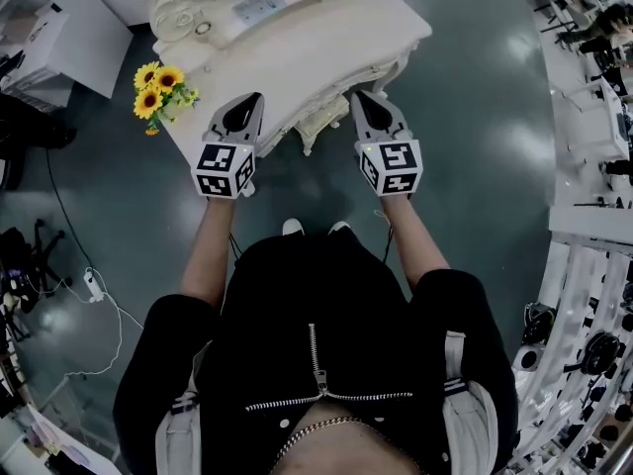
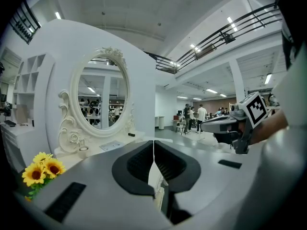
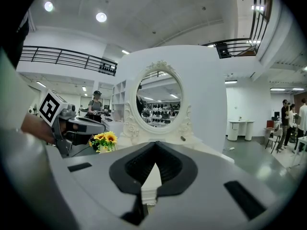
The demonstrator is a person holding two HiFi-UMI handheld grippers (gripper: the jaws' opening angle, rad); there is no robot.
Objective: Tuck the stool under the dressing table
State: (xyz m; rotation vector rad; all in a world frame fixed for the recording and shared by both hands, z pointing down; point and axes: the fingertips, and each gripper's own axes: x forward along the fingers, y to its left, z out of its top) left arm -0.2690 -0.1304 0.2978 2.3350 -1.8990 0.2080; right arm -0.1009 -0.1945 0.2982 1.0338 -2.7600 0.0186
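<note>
Finishing this tuck well comes down to a level, even push. The left gripper (image 1: 253, 103) and the right gripper (image 1: 363, 103) sit side by side at the front edge of the desk (image 1: 326, 43), one on each side of its middle, both pointing away from the person at about the same height. Both pairs of jaws are closed tip to tip with nothing between them, so any further work would be a nudge with the closed tips, not a grasp. If the stool needs more travel, both tips should press together and squarely, so that it goes in straight and does not swing against a desk leg (image 1: 400, 67). They should also keep clear of the carved front edge.

The stool cannot be made out as a whole in any view. A carved cream piece (image 1: 316, 125) shows below the desk's front edge, between the two grippers; whether it belongs to the stool or is the desk's own apron cannot be told. On that showing, the stool is probably already mostly under the top. The desk is cream with scrolled carving, carries an oval mirror (image 2: 100, 92), and has sunflowers (image 1: 158, 89) at its left corner.
</note>
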